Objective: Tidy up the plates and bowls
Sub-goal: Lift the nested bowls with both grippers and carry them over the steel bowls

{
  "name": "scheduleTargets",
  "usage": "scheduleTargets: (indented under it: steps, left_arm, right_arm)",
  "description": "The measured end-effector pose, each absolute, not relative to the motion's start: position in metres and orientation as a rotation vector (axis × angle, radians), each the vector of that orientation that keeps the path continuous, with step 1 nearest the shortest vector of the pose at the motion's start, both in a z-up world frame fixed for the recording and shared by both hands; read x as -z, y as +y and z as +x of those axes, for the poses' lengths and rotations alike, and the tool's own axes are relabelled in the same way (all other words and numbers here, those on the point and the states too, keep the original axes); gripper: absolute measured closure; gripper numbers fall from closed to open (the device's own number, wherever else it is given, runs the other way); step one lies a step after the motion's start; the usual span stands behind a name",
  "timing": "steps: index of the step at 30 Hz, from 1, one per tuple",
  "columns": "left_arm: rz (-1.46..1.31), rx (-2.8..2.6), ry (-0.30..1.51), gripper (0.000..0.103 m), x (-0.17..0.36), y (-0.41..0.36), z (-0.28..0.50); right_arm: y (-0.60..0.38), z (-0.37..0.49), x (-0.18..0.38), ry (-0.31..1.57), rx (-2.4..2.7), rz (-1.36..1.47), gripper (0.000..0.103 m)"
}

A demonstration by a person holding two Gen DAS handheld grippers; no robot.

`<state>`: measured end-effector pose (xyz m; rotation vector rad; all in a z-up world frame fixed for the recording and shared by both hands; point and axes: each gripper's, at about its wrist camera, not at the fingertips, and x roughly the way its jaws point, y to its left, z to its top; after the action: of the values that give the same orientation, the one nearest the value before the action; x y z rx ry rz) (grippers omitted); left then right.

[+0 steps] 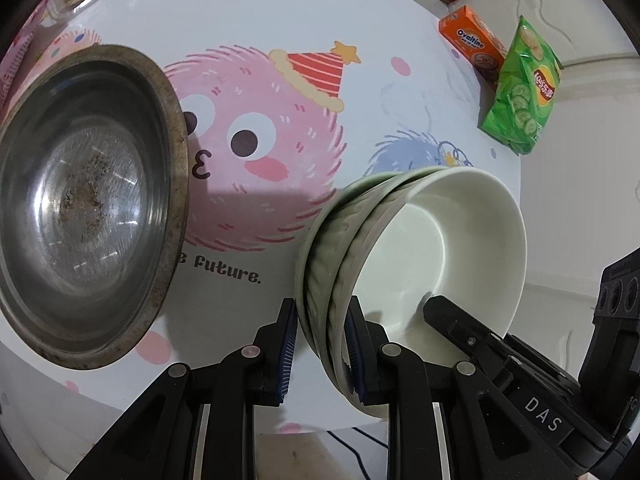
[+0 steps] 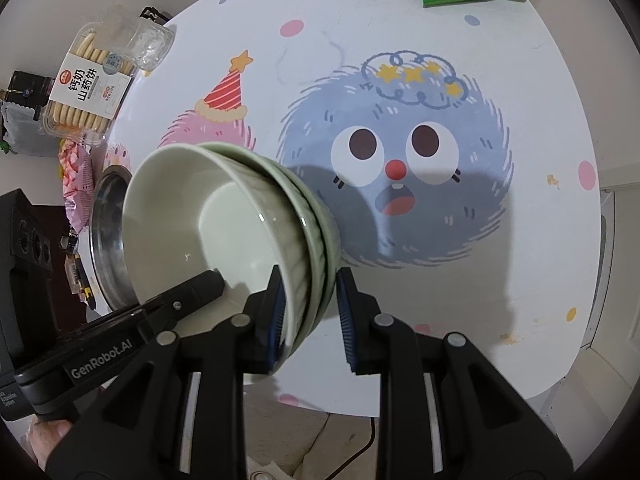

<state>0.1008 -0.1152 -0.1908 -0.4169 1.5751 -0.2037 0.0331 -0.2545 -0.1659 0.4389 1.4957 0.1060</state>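
Bowls (image 1: pixel 404 248), nested and tilted above the table (image 1: pixel 280 12), are being carried, rim walls clamped by left gripper (image 1: pixel 322 350) and right gripper (image 2: pixel 310 316); a level, joint lowering near the metal bowl (image 1: pixel 86 200) is probably being called for.

Both wrist cameras look steeply down, close over the stacked bowls (image 1: pixel 420 256) they share, apparently from opposite sides.

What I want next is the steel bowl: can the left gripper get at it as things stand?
Probably not yet: the left gripper is shut on the stacked green bowls, shared with the right gripper. The steel bowl sits nearby with bare tablecloth between, so only the load hinders.
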Motion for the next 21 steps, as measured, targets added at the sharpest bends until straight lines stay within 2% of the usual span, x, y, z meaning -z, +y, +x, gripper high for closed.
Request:
scheduleTargets:
  steps: [21]
  left_arm:
    - [-0.393, 0.199, 1.464, 0.08, 0.131, -0.112, 0.093]
  right_arm:
    - [-0.257, 0.035, 0.114, 1.385, -0.148, 0.408, 0.076]
